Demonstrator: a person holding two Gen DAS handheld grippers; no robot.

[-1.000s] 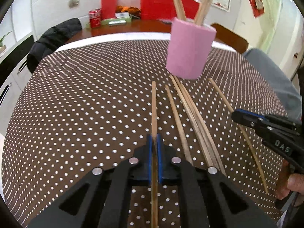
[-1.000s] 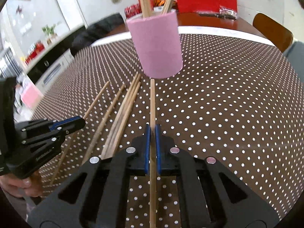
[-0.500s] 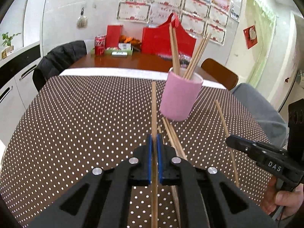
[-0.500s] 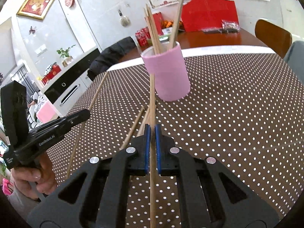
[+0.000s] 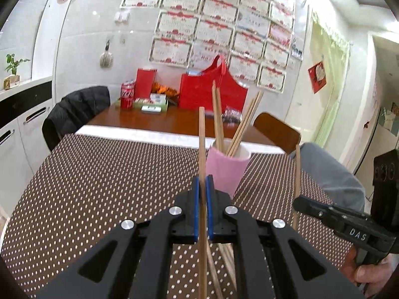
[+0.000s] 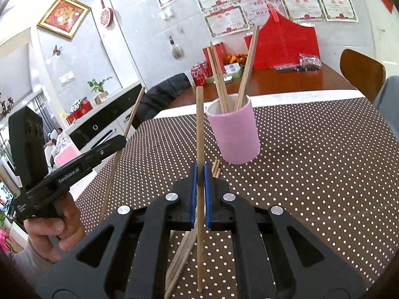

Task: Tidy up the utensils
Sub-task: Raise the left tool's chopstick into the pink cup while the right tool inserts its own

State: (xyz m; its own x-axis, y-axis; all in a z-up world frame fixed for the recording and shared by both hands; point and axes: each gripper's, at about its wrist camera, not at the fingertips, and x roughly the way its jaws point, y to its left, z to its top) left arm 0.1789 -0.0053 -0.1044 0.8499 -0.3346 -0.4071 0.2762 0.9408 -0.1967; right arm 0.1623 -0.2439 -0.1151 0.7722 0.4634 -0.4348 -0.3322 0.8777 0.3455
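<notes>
My left gripper (image 5: 202,182) is shut on a wooden chopstick (image 5: 202,144) and holds it upright above the table. My right gripper (image 6: 199,172) is shut on another wooden chopstick (image 6: 199,124), also upright. The pink cup (image 5: 228,168) stands on the dotted tablecloth just beyond both grippers and holds several chopsticks (image 5: 218,117). The cup also shows in the right wrist view (image 6: 237,137). Several loose chopsticks (image 6: 184,251) lie on the cloth under the grippers. The right gripper shows at the right of the left wrist view (image 5: 296,203), the left gripper at the left of the right wrist view (image 6: 122,140).
The brown dotted tablecloth (image 5: 99,179) covers the table. Behind it stands a wooden table (image 5: 172,120) with a red bag (image 5: 212,92), a cola can (image 5: 127,96) and boxes. A dark jacket (image 5: 74,112) hangs on a chair at the left. A wooden chair (image 5: 276,129) stands at the right.
Both grippers have lifted their chopsticks off the cloth and tilted them upright. The cup now sits lower and further off in both views.
</notes>
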